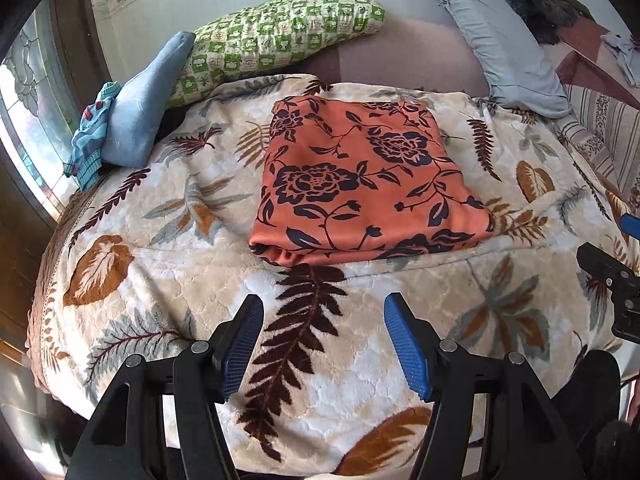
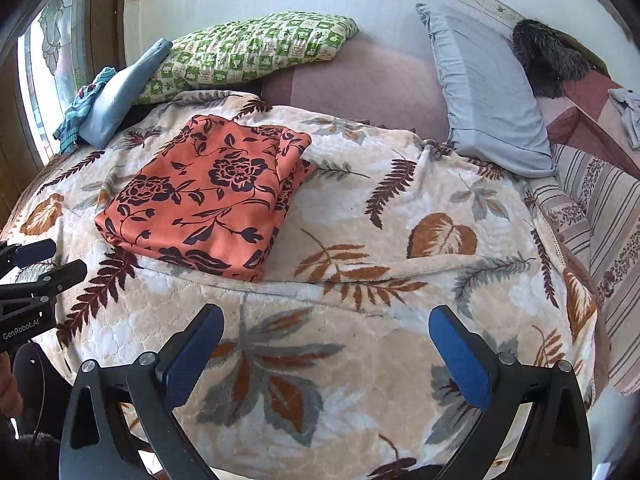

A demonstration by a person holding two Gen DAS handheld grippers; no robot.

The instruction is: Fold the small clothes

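Observation:
An orange cloth with dark flower print lies folded into a flat rectangle on the leaf-patterned blanket; it also shows in the right wrist view. My left gripper is open and empty, hovering over the blanket just in front of the cloth's near edge. My right gripper is open and empty, to the right of the cloth and nearer than it. The left gripper shows at the left edge of the right wrist view, and the right gripper at the right edge of the left wrist view.
A blue garment pile and a green checked pillow lie at the back left by the window. A grey-blue pillow leans at the back right. A striped cover lies to the right. A dark furry thing sits far right.

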